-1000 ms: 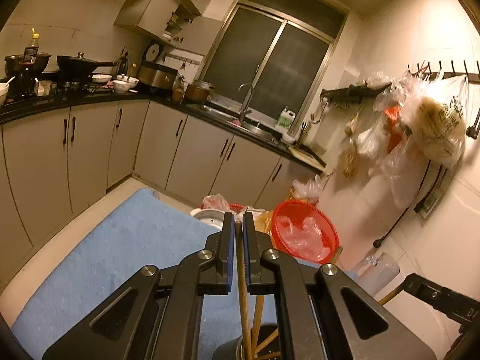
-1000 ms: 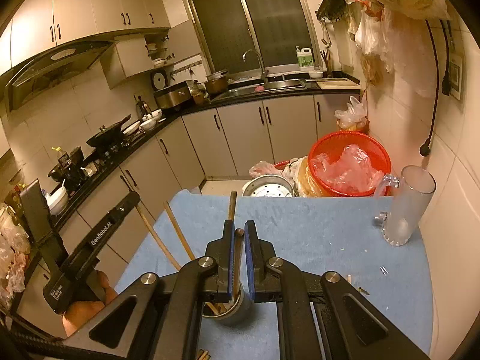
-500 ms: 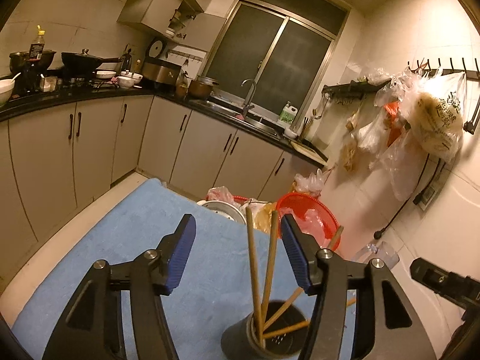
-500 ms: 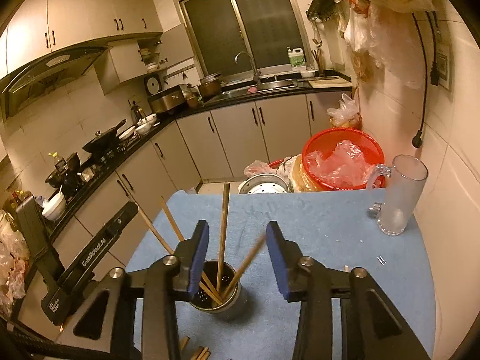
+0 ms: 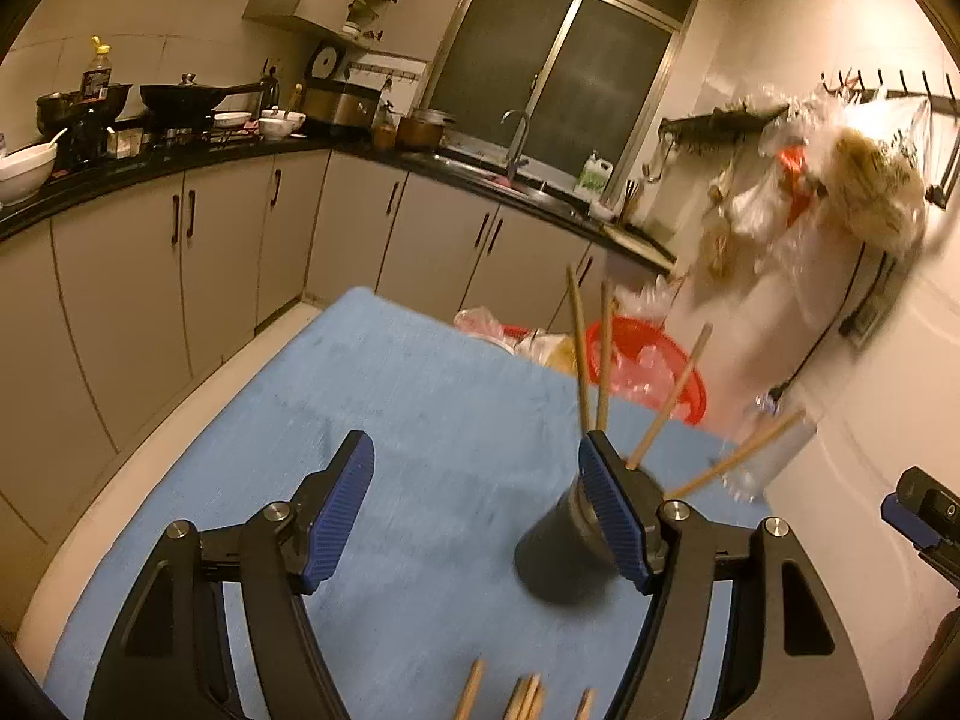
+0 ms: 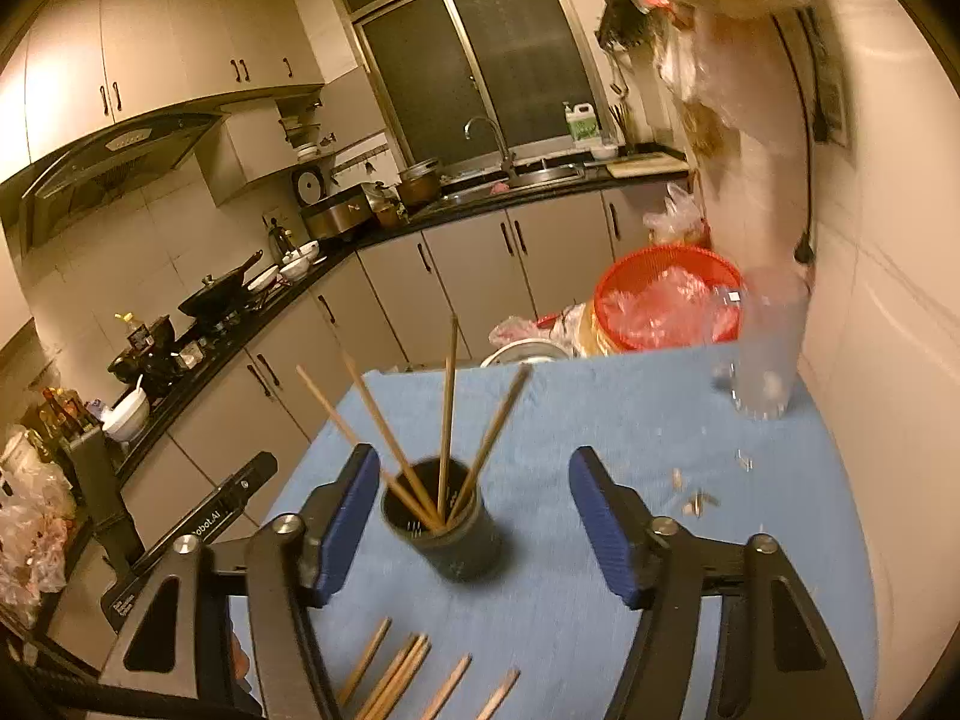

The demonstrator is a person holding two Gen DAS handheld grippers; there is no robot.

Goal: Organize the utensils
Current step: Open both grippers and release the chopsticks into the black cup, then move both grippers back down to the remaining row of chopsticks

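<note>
Dark utensil cup stands upright on the blue mat, four chopsticks fanned inside it. Left gripper and right gripper have just been opening; both jaws now stand wide and grip nothing, the chopsticks released into the cup. Loose chopsticks lie flat on the mat's near edge, probably awaiting collection next.
</note>
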